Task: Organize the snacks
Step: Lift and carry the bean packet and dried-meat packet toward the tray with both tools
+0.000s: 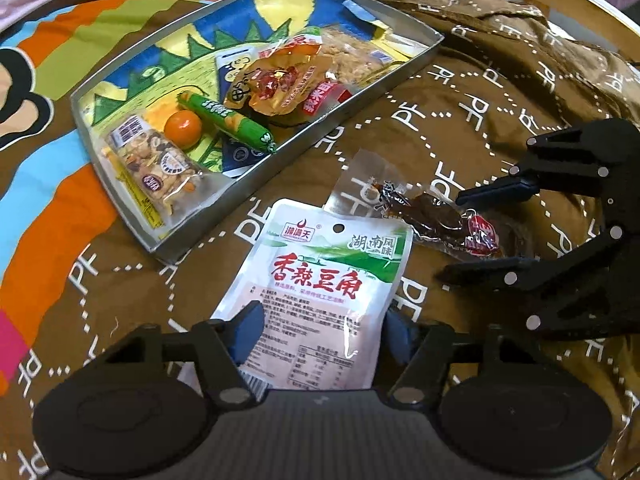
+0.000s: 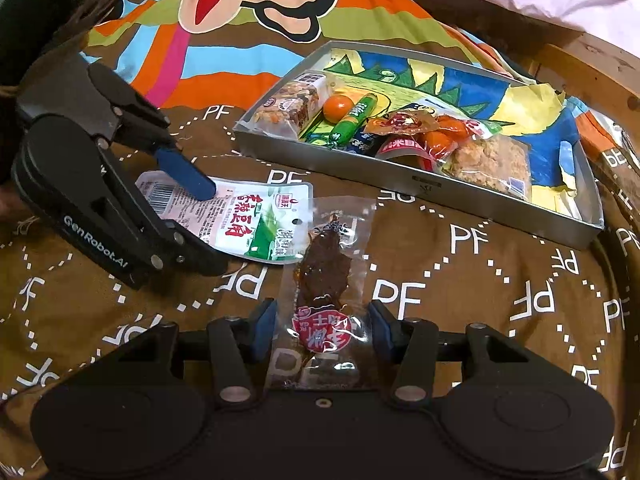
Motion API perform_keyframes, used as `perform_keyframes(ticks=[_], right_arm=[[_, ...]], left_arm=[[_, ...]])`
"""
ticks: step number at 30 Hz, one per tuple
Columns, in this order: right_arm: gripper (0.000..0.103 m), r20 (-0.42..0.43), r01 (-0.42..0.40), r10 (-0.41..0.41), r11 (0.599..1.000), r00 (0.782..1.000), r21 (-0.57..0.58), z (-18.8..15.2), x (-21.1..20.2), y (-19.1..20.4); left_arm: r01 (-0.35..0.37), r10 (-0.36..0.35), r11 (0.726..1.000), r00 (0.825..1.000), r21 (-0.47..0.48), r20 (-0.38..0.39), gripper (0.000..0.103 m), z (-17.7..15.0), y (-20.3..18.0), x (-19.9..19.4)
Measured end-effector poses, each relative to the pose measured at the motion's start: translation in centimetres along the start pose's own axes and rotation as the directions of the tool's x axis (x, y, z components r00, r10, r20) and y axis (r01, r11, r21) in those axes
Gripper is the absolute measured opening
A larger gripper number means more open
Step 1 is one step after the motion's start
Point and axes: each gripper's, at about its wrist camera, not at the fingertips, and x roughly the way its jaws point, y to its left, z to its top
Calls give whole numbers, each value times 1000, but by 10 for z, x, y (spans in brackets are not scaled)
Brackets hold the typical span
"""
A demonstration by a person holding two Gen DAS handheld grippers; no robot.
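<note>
Item 1: white tofu pouch (image 1: 320,292), lying flat on the brown printed bedspread (image 1: 460,112). We find it straight ahead of the left claw (image 1: 322,330), its barcode end between the 2 spread blue pads (image 1: 250,330), which straddle it without yet pinching. Long axis runs forward along our left claw's line; the hang-hole end points away, toward the metal tray (image 1: 360,92).

Item 2: clear packet of dark dried meat (image 2: 324,280). It sits straight ahead of the right claw (image 2: 324,330), red-label end between the parted pads (image 2: 264,328), not yet pinched. Long axis runs forward; the clear sealed end points away and overlaps the tofu pouch's corner.

Nearness: each claw is nearest its own packet; left takes tofu, right takes meat.

Destination: the tray lies beyond both, forward-left of the left claw, forward-right of the right, and holds a green sausage stick (image 1: 228,122), a nut bag (image 1: 156,168) and an orange ball (image 1: 183,129).
</note>
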Motion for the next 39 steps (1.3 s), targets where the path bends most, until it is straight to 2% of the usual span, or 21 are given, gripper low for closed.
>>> perform_keyframes(ticks=[5,9,11,13,17,20,26,31,34,35,39], right_arm=[[51,0,4,-4,1000,1000,5,-2,-1,-1],[52,3,4,-4,1000,1000,9,-5,-3,-2],[52,6,3,-3,1000,1000,7,-6,-4,-2],[52,7,0,0,1000,1000,9,-6,-4,-3],[53,8,-7,7,1000,1000,18,-6,-2,-3],[55,14,-15,15,1000,1000,24,-4,-1,-3],[59,15,-23,23,999,1000,34,-4,2,-3],[60,14,-24,23,999,1000,38,-6,2,-4],[59,6,-20,20,999,1000,36,-5,4,-4],[55,5,-18,18,999,1000,34,-5,4,-3],[51,-5,-5,5,1000,1000,27,-3,1,-2]], left_arm=[[-64,64,997,998,-30,-5,65,-1,-9,-4],[-148,147,988,989,55,22,83,-1,-13,-4],[-169,166,982,985,88,44,86,0,-12,-3],[-189,184,976,981,112,53,96,0,-8,2],[-153,151,986,988,72,39,103,-2,15,12],[-92,91,996,995,14,37,103,-2,32,16],[-88,84,992,996,95,41,103,0,28,27],[-31,29,998,999,51,42,103,-3,40,31],[-42,41,998,999,53,29,100,-2,37,30],[-48,47,998,999,49,21,100,-1,35,29],[-83,83,997,996,-5,-17,97,2,29,26]])
